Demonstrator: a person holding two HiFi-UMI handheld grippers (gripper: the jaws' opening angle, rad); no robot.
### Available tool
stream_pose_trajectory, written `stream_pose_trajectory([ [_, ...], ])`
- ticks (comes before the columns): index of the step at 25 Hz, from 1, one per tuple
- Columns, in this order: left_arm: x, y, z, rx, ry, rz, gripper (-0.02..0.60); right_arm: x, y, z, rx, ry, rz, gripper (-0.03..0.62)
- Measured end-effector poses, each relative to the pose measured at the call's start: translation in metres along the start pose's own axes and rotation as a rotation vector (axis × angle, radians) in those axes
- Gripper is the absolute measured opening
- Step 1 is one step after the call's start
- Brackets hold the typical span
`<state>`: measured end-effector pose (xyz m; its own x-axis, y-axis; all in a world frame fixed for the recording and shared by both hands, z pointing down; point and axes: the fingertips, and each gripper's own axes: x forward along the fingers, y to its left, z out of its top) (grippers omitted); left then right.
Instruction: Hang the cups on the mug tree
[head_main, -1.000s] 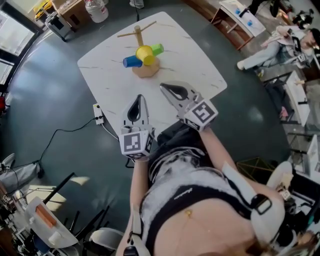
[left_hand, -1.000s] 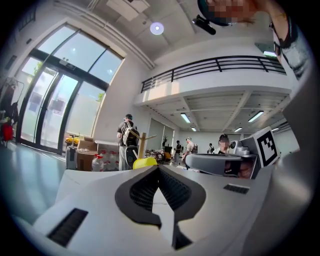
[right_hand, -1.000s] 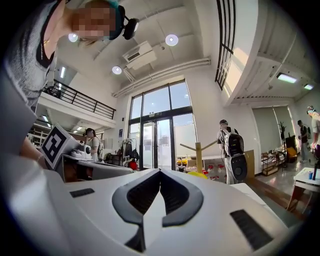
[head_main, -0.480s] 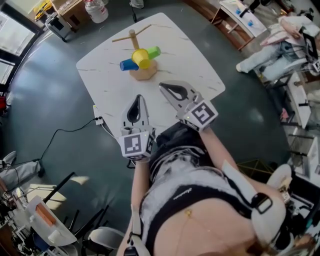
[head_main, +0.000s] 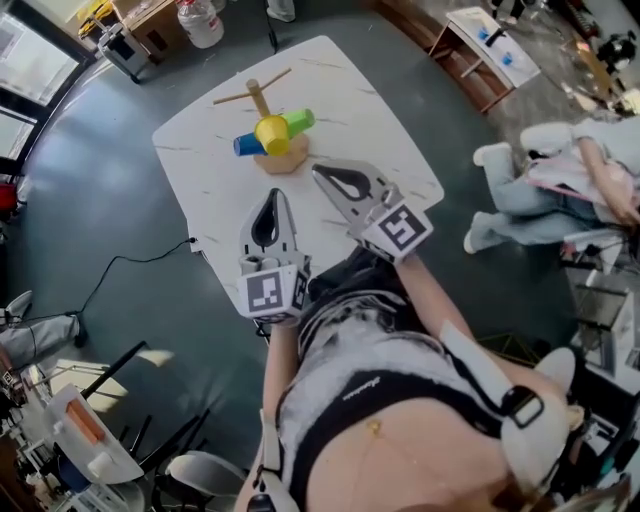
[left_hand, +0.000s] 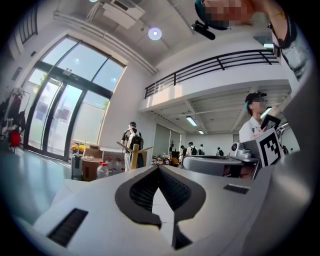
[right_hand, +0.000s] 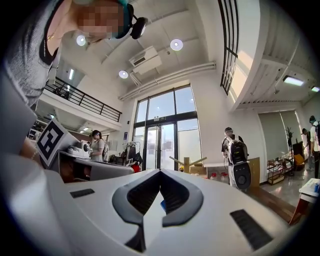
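A wooden mug tree (head_main: 262, 103) stands on its base (head_main: 283, 157) at the far side of the white table (head_main: 380, 120). A blue cup (head_main: 247, 146), a yellow cup (head_main: 272, 133) and a green cup (head_main: 301, 123) cluster low on it, just above the base. Whether they hang on pegs or lean there I cannot tell. My left gripper (head_main: 275, 194) hovers over the table's near edge, shut and empty. My right gripper (head_main: 319, 171) is beside it, also shut and empty. The tree (left_hand: 133, 154) shows far ahead of the left gripper (left_hand: 159, 168). Beyond the right gripper (right_hand: 160, 172) the tree (right_hand: 187, 163) shows too.
A power strip (head_main: 195, 243) with a black cable lies on the floor left of the table. A water bottle (head_main: 200, 20) and boxes stand beyond the far corner. A shelf unit (head_main: 482, 45) and a person (head_main: 560, 185) are at the right. Chairs and stands crowd the bottom left.
Both grippers stay shut and in place. The view has shifted, so the table and tree sit slightly further left. The person at the right has moved closer.
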<state>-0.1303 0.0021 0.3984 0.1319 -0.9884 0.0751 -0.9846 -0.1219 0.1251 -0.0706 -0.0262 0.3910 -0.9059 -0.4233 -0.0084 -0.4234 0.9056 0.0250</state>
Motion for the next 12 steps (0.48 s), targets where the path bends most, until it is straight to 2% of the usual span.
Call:
stream_pose_trajectory([
  [12, 0.017, -0.011, -0.003, 0.010, 0.013, 0.022, 0.000, 0.003, -0.008, -0.008, 0.012, 0.009, 0.039, 0.000],
])
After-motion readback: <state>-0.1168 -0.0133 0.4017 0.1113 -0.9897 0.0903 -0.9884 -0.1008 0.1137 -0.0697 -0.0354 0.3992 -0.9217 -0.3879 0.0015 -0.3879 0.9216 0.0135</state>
